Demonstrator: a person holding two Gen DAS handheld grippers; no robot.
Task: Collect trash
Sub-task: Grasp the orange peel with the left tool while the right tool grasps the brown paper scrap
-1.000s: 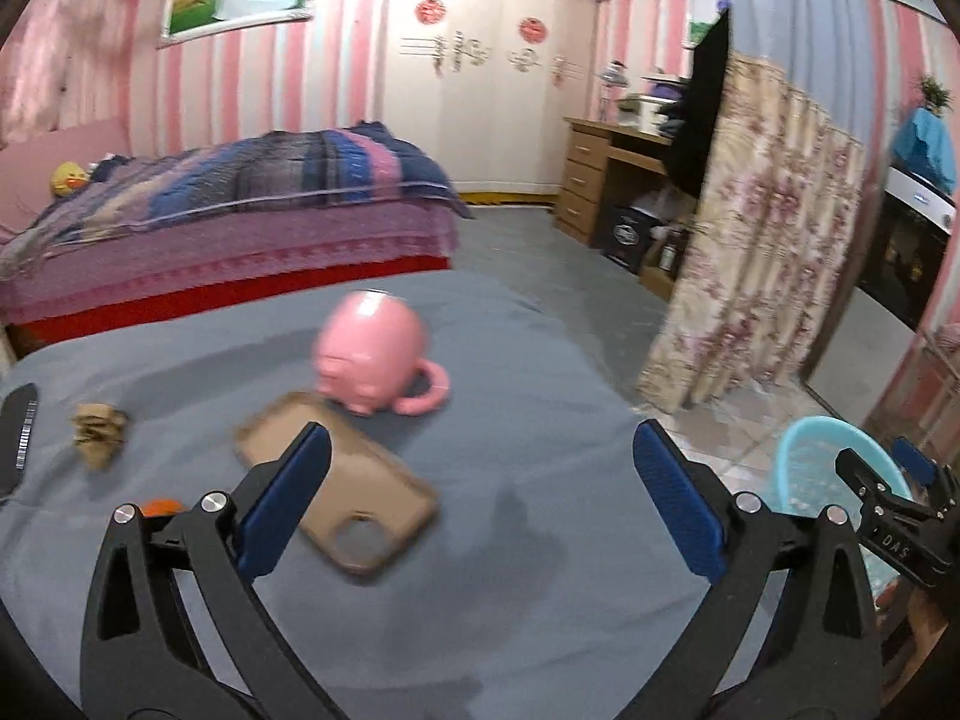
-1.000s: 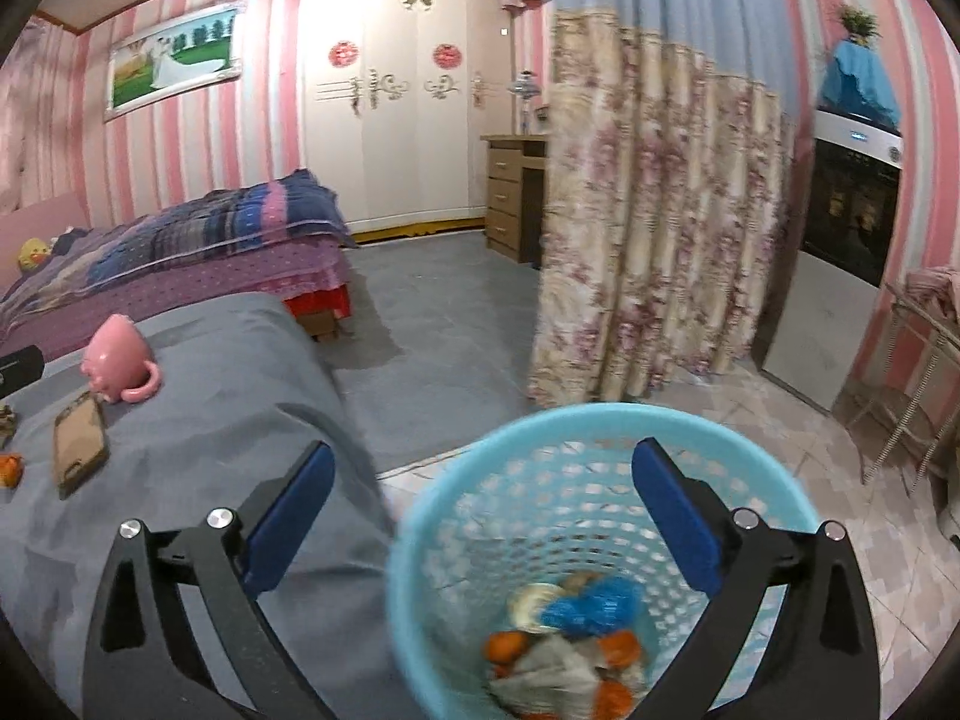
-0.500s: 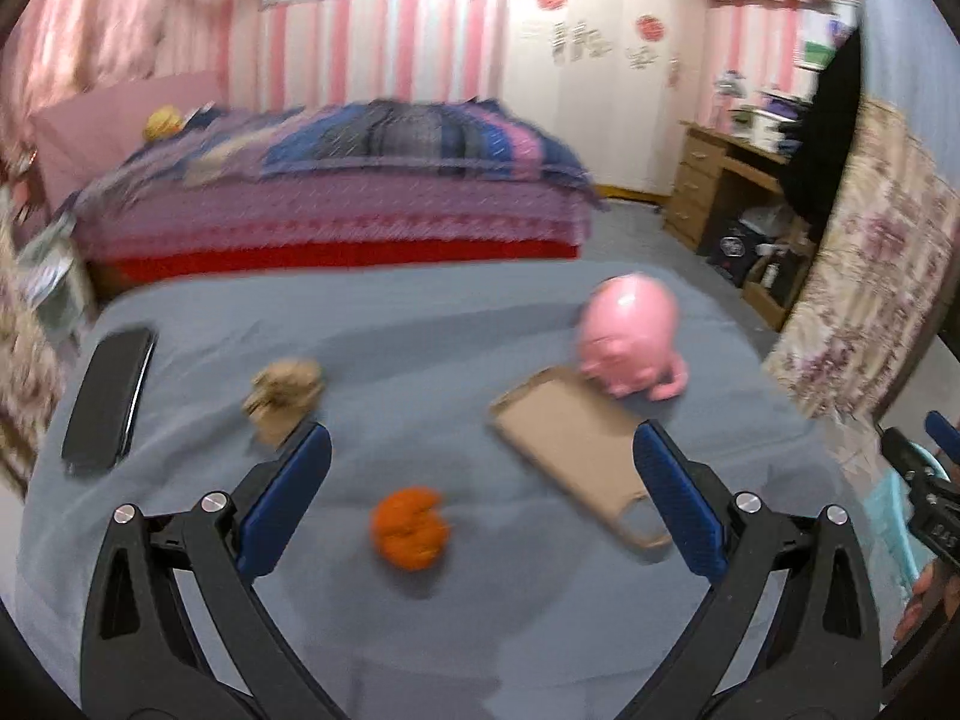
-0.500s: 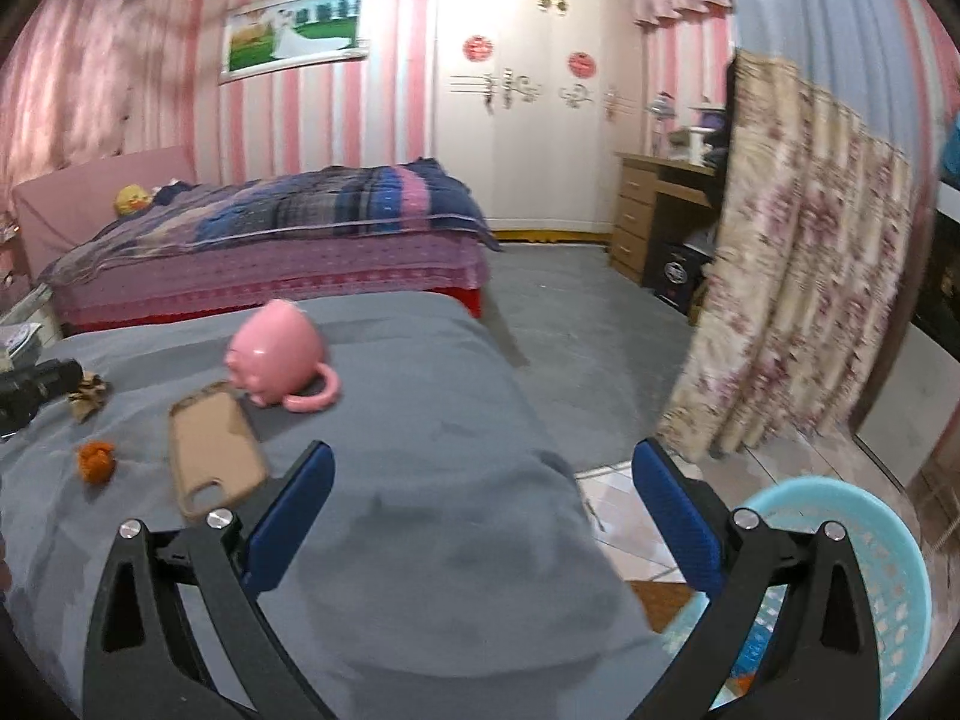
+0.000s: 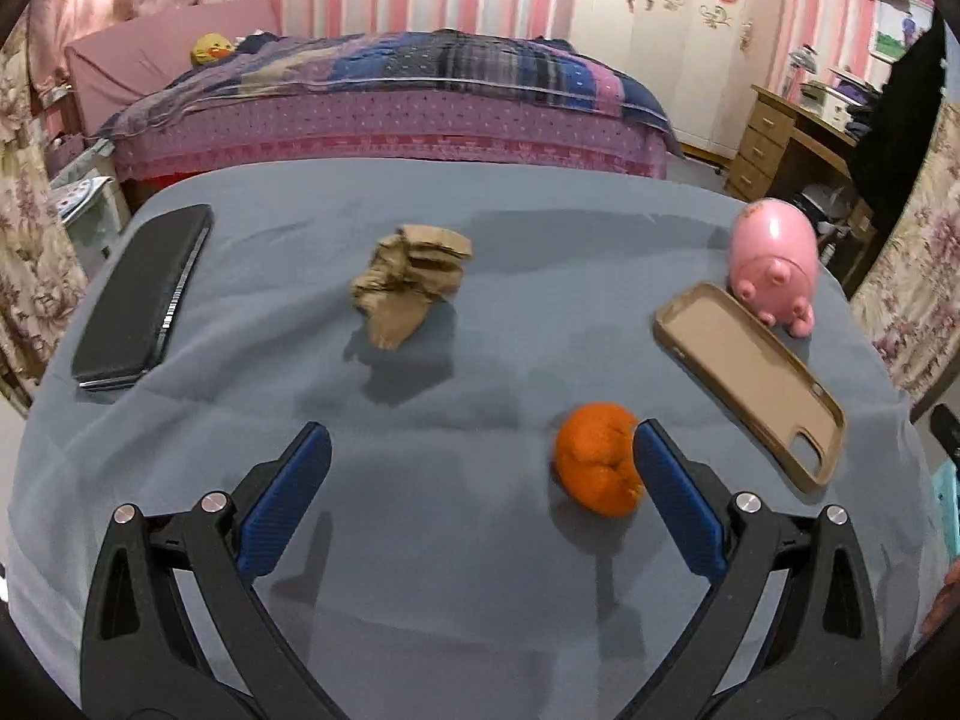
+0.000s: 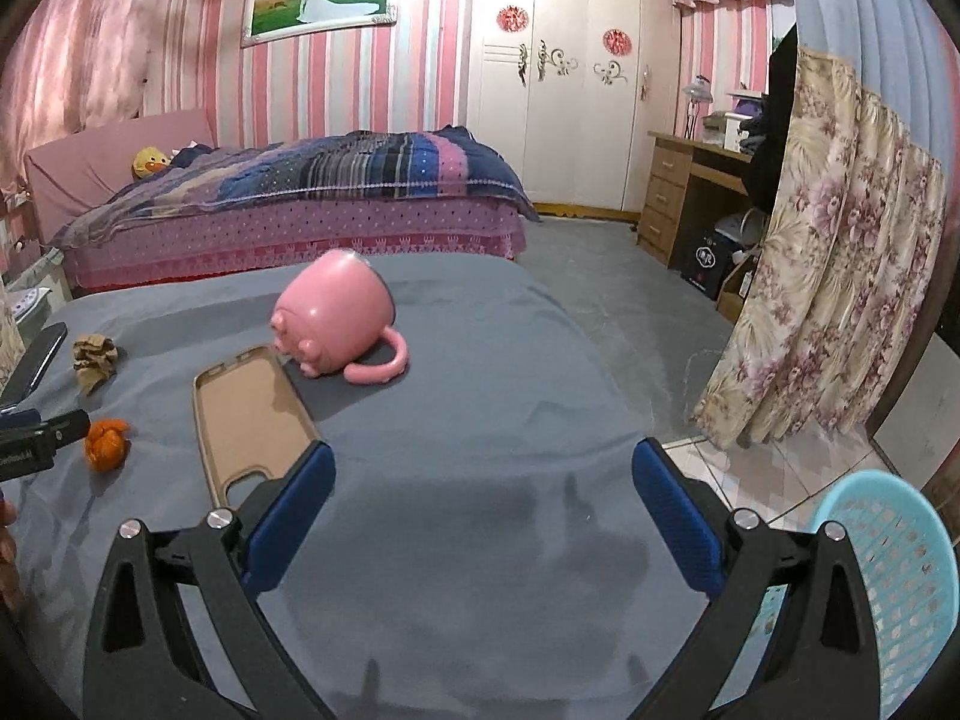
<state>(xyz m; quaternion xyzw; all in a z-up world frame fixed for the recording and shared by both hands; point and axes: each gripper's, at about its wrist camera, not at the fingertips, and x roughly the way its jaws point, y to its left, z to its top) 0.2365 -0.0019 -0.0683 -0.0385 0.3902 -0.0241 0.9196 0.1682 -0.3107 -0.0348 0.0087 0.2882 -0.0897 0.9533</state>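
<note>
An orange peel ball (image 5: 597,466) lies on the grey table cloth (image 5: 480,600), just inside my left gripper's right finger. A crumpled brown paper (image 5: 409,282) lies farther back. My left gripper (image 5: 480,495) is open and empty above the cloth. My right gripper (image 6: 480,510) is open and empty over the table's right part. In the right wrist view the peel (image 6: 107,443) and the paper (image 6: 93,357) lie at the far left, and the light blue trash basket (image 6: 900,588) stands on the floor at the lower right.
A pink pig mug (image 5: 774,264) lies on its side next to a tan phone case (image 5: 750,375). A black phone (image 5: 141,294) lies at the table's left edge. A bed (image 6: 288,210) stands behind; a floral curtain (image 6: 840,252) hangs at the right.
My left gripper swung left and closer to the table, so the peel and paper now lie near its fingers. My right gripper turned away from the basket toward the table.
</note>
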